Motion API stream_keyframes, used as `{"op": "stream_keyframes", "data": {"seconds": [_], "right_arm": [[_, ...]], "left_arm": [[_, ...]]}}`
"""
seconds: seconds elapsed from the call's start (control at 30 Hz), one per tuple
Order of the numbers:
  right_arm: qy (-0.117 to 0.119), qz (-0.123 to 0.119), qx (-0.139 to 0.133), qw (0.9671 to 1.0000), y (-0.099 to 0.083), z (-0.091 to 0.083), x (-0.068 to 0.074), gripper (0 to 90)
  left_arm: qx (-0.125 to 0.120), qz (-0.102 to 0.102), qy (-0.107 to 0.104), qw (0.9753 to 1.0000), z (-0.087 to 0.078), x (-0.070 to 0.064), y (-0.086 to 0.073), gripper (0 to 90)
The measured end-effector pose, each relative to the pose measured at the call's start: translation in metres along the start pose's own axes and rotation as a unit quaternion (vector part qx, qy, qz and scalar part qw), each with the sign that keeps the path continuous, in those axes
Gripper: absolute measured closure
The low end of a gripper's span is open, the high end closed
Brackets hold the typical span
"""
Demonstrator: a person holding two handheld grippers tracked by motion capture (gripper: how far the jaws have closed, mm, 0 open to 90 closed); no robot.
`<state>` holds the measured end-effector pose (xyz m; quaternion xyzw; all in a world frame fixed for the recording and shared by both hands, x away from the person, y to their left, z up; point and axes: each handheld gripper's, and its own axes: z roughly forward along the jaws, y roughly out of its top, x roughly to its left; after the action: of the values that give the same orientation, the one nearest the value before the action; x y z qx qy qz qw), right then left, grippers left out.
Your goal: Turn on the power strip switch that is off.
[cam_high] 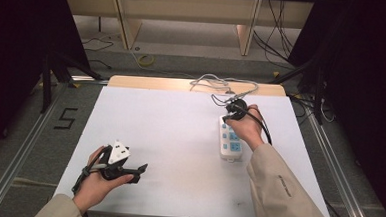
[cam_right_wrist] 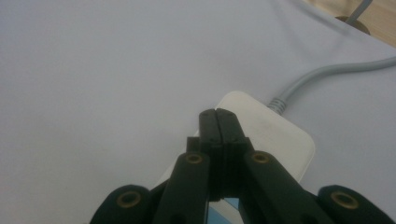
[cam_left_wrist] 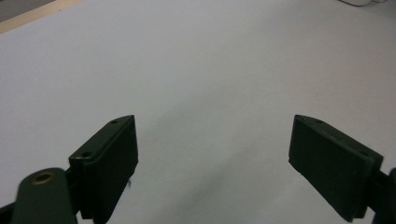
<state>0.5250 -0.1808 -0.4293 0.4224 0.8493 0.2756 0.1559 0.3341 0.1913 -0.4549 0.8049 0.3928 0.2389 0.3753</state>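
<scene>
The power strip [cam_high: 230, 138] is laid near the right edge of the table [cam_high: 169, 137]. The right claw [cam_right_wrist: 218, 113] is pressed together over its far end. The left claw [cam_left_wrist: 212, 154] is spread wide, near the front left corner.

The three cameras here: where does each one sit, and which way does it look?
High view: above the person's side, looking forward and down on the table; both forearms show.
Left gripper view: rides the left gripper, facing bare tabletop; jaws wide apart.
Right gripper view: rides the right gripper, jaws shut over the power strip.
Shared: high and right views show the strip.
</scene>
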Motion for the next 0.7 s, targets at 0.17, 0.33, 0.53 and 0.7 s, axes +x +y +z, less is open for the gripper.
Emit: {"op": "stream_keyframes", "data": {"seconds": [0.17,0.33,0.53,0.7], "right_arm": [[-0.001,0.000,0.006,1.0000,-0.0001,0.0026,0.0006,90.0],[-0.001,-0.002,0.012,0.9999,-0.0008,0.0049,0.0006,90.0],[-0.001,-0.004,0.016,0.9999,-0.0011,0.0074,0.0008,90.0],[-0.002,-0.005,0.021,0.9998,-0.0014,0.0091,0.0009,90.0]], "left_arm": [[0.000,-0.001,-0.001,1.0000,0.0001,-0.0003,0.0000,15.3],[0.000,-0.001,-0.001,1.0000,0.0001,-0.0003,0.0000,15.4],[0.000,0.000,-0.002,1.0000,0.0003,-0.0002,0.0001,15.4],[0.002,0.003,-0.002,1.0000,0.0001,0.0000,0.0002,15.3]]}}
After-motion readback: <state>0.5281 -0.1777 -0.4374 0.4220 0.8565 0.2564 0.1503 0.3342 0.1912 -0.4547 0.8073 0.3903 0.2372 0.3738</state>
